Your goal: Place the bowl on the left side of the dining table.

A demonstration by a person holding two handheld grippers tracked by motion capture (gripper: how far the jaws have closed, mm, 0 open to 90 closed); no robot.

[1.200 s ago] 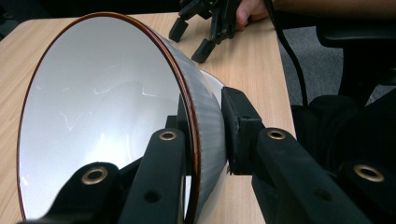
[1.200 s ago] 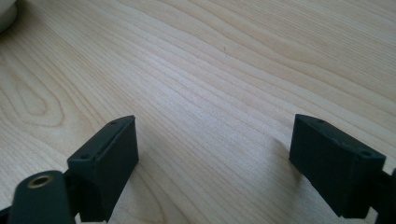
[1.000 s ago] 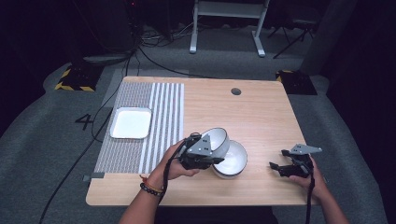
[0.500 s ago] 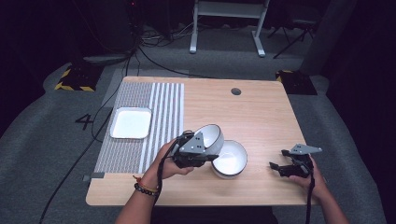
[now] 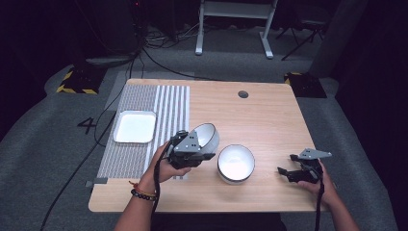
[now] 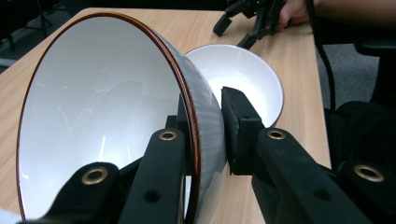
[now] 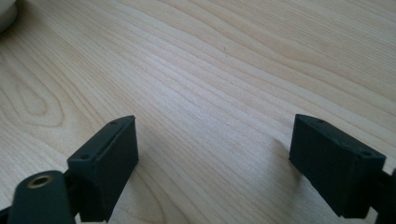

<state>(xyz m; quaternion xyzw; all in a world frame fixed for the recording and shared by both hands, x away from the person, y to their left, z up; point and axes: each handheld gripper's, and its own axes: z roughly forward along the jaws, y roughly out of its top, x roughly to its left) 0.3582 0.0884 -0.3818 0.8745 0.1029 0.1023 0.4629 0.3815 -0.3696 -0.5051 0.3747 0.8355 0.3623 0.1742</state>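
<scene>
We hold a brown-rimmed bowl [image 5: 206, 136] in our left gripper [image 5: 191, 150], tilted steeply on its side and lifted off the tabletop [image 5: 269, 115]. In the left gripper view the jaws are clamped on the bowl's wall: one jaw lies inside against the white glaze, the other presses on the ribbed grey outside, with the brown rim [image 6: 187, 100] running between them. The bowl [image 6: 107, 121] opens away to that view's left, so its mouth faces sideways, not up.

A second white bowl [image 5: 235, 163] sits upright on the tabletop just beside the lifted one, to its right in the high view, apart from it as far as we can tell. In the left gripper view this second bowl [image 6: 243, 79] shows just behind the outer jaw.

As we judge it, the work is part-way: one bowl is picked up and clear of the other, while its setting-down is not yet done. Where it should go we can only guess; the striped mat [image 5: 159, 115] with the white square tray [image 5: 135, 127] lies to the left, and that side looks the likely goal.

Our right gripper [image 5: 288, 172] rests low near the tabletop's right edge, well apart from both bowls. Its jaws stand wide apart with nothing between them but bare wood [image 7: 219, 84].

For the next move, the bowl would need turning back level before release, since a grip on the wall alone lets it swing.
</scene>
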